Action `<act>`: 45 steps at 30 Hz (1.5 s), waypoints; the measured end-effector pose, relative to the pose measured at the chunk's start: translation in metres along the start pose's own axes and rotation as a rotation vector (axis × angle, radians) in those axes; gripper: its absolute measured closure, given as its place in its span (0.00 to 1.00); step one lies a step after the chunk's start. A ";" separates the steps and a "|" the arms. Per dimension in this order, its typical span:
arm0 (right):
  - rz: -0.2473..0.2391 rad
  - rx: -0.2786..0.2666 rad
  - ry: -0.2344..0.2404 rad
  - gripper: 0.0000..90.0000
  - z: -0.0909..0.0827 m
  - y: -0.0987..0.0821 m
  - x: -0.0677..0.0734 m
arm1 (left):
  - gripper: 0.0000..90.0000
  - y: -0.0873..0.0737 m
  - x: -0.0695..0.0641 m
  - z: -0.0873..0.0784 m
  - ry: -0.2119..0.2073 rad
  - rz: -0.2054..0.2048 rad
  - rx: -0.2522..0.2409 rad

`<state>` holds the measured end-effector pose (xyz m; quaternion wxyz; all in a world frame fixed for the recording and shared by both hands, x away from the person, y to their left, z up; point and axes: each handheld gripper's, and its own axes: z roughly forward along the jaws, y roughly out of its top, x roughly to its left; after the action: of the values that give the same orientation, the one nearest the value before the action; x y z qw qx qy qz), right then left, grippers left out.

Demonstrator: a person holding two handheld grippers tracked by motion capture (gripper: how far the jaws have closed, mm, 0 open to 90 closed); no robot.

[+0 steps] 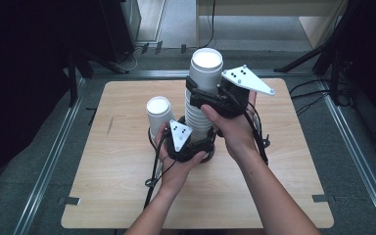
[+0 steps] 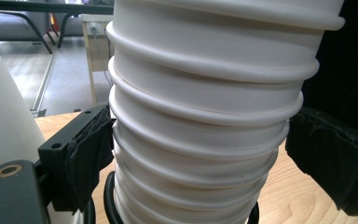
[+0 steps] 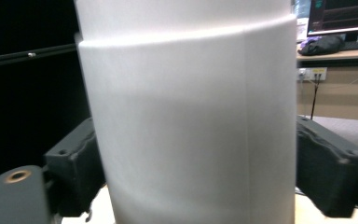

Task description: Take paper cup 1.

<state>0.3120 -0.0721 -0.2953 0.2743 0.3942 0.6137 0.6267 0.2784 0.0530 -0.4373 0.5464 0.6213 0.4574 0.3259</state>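
1. A tall stack of white paper cups stands upright near the middle of the light wooden tabletop, its open top cup facing the high camera.
2. The left tongs sit low at the foot of the stack. In the left gripper view the rolled rims of the nested cups fill the space between the jaws; the left-hand pad touches the stack, while the right-hand pad stands slightly off it, so I cannot tell whether the grip is firm.
3. The right tongs are higher, around the top cup. In the right gripper view both black pads press its smooth white wall, holding it.
4. A single white cup stands upright just left of the stack, directly beside the left hand; it appears as a pale wall at the left edge of the left gripper view.
5. The right hand and the two grey three-cornered plates hide the middle of the stack from above.
6. Beyond the tabletop lie grey floor, black stand legs and cables; the right gripper view shows a monitor on a desk behind.
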 end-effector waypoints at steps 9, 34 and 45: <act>-0.011 -0.041 0.001 0.17 -0.003 0.007 0.003 | 0.09 0.000 0.000 0.000 0.000 0.002 -0.001; -0.046 -0.044 0.015 0.17 -0.008 0.022 0.006 | 0.09 0.006 -0.001 -0.008 -0.014 0.017 -0.044; -0.043 0.007 0.017 0.17 -0.005 0.016 0.002 | 0.06 0.035 0.000 -0.018 -0.041 0.054 -0.119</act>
<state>0.3095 -0.0748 -0.2788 0.2811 0.3764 0.6264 0.6220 0.2692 0.0601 -0.3996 0.5825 0.6063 0.4093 0.3544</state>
